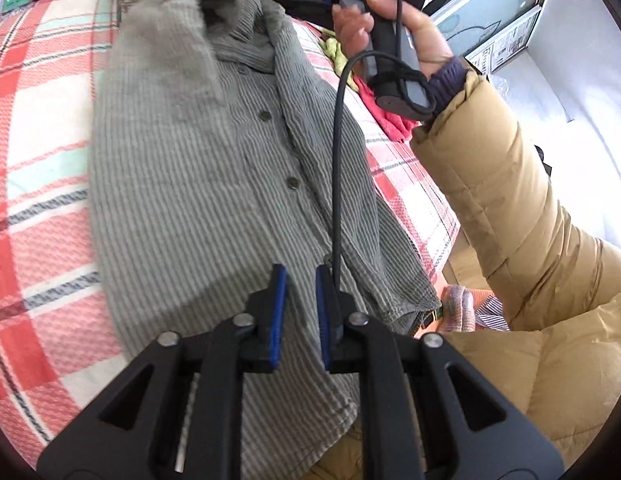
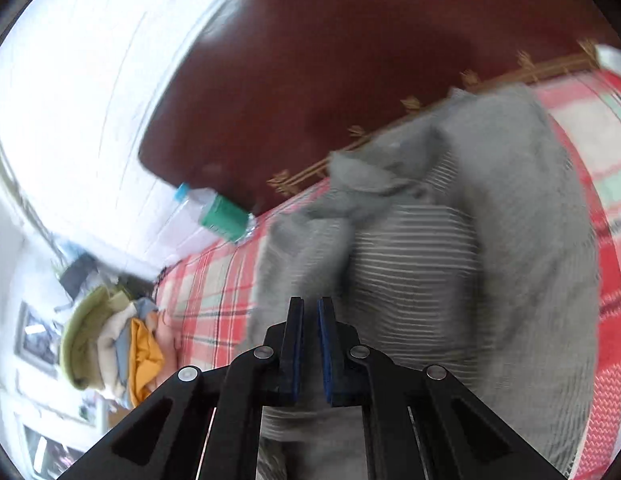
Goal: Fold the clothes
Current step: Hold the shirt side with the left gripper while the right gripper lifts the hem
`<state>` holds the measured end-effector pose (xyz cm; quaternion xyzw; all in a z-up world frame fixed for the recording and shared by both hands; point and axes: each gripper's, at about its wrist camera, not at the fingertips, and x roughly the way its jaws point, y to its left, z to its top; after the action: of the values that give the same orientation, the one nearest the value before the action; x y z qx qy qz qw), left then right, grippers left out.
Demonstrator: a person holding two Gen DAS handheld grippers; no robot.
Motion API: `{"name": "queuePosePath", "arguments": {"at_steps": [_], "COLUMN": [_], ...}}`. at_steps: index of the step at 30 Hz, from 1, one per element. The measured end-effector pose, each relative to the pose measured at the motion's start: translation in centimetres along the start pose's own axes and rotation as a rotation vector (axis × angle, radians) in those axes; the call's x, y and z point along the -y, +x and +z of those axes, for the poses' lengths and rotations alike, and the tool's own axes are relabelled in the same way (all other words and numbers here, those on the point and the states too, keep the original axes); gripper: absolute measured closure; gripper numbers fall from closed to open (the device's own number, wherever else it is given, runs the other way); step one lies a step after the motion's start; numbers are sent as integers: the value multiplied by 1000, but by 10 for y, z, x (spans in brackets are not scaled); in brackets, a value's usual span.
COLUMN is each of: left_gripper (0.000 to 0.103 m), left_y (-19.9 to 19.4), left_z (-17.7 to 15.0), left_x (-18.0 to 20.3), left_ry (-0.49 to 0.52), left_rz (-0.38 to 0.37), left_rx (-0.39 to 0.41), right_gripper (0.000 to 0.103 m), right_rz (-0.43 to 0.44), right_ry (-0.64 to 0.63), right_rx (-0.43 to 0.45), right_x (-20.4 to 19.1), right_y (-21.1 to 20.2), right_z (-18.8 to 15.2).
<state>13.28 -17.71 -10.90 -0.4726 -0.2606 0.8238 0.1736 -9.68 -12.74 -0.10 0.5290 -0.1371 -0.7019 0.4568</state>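
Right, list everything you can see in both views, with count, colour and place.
shirt: one, grey striped with buttons, spread on the bed, one sleeve folded over its chest
bedsheet: one, red, white and mint plaid, under the shirt
headboard: one, dark red with gold trim, behind the bed
bottle: one, clear with a green label and blue cap, by the headboard
clothes pile: one, mixed yellow, cream and blue, beside the bed
pink cloth: one, at the bed's edge
cable: one, black, hanging over the shirt
right hand: holding a gripper handle, tan jacket sleeve
left gripper: black, blue pads, slightly apart, empty
right gripper: same, narrow gap, empty
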Motion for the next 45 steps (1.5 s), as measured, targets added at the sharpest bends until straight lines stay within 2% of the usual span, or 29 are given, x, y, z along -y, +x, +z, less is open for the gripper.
{"name": "queuePosePath", "arguments": {"at_steps": [4,6,7,8,10,13,19,21,25,27,28,29,30,31,34,35,37,42,45], "left_gripper": [88,88,88,88,88,88,88,88,88,88,88,88,88,88,88,88,88,88,88], "left_y": [6,10,11,13,13,13,12,13,2,-3,-5,-5,-7,-8,-18,-21,-27,-44,-50], "left_z": [1,2,2,2,0,-1,-6,-6,-19,-23,-24,-24,-25,-26,-29,-30,-29,-27,-24], "left_x": [-4,-3,-3,-4,-7,-11,-19,-21,-28,-31,-32,-32,-33,-35,-39,-40,-41,-37,-28], "left_ry": [-13,-21,-25,-29,-36,-47,-69,-72,-79,-79,-78,-78,-78,-79,-78,-78,-77,-64,-34], "left_rz": [7,11,12,13,15,15,1,-8,-24,-31,-33,-36,-41,-45,-44,-43,-37,-35,-36], "left_rx": [-25,-29,-30,-31,-30,-26,-23,-18,-15,-13,-12,-12,-12,-12,-2,1,16,49,60], "right_gripper": [91,68,42,25,23,23,24,26,28,38,48,64,75,93,97,97,98,98,98], "right_rz": [18,36,43,40,29,-73,-279,-334,-349,-357,-361,-365,-369,-373,-384,-382,-300,-102,-23], "right_ry": [-53,-82,-94,-111,-150,-312,-611,-659,-635,-623,-617,-611,-605,-599,-581,-570,-500,-330,-253], "right_rx": [-36,-40,-39,-44,-57,-121,-247,-302,-307,-310,-311,-313,-314,-315,-319,-319,-291,-170,-96], "right_x": [-10,-25,-34,-45,-68,-105,-175,-179,-166,-160,-156,-153,-150,-147,-137,-134,-126,-101,-78], "right_y": [3,5,7,13,26,60,129,151,154,156,157,158,159,159,162,161,140,68,29], "right_z": [-5,-5,-4,-3,-3,-19,-50,-60,-57,-55,-54,-53,-52,-51,-48,-46,-34,0,11]}}
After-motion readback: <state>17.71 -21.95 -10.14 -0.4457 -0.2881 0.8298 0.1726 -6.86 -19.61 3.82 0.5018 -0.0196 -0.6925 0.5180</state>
